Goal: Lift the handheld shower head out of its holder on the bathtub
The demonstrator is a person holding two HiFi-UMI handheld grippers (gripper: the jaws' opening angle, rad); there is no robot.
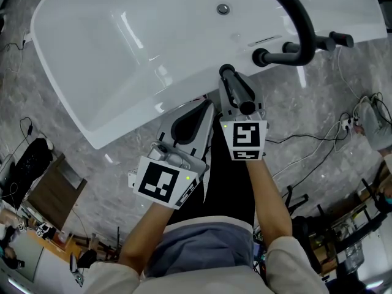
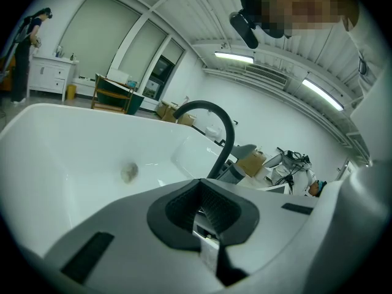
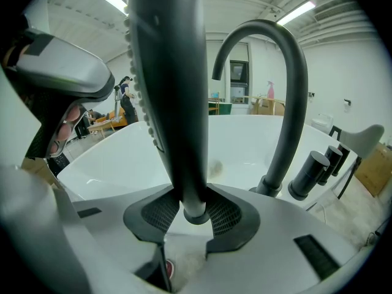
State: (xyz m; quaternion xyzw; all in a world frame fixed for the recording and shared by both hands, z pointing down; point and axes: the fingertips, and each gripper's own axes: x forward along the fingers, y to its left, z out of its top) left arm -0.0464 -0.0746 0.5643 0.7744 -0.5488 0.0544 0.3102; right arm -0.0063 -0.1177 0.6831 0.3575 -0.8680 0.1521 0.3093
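Currently my right gripper [image 3: 195, 208] is clenched on the handheld shower head [image 3: 168, 90]: in the right gripper view both ribbed pads [image 3: 228, 216] press on the lower end of its dark handle. The wand rises upright from the jaws, with its row of nozzles facing that view's left. In the head view the shower head lies along my right jaws, over the near rim of the white bathtub [image 1: 122, 60] and just on my side of the black curved spout [image 1: 300, 17]. The 2 black knobs [image 1: 260, 57] stand beside the spout's base, near the shower head but apart from it. I cannot tell from these views where its holder is.

My left gripper [image 2: 205, 216] has its jaws drawn together with nothing between them; in the left gripper view the 2 pads meet in a narrow notch. That gripper hangs just beside the right one, to its left in the head view, over the tub's near edge and pointing toward the basin. Beyond the notch that view shows the basin, its drain [image 2: 128, 172] and the arc of the spout.

Grey marbled floor [image 1: 318, 121] surrounds the tub, and thin cables [image 1: 318, 146] trail across it on my right.
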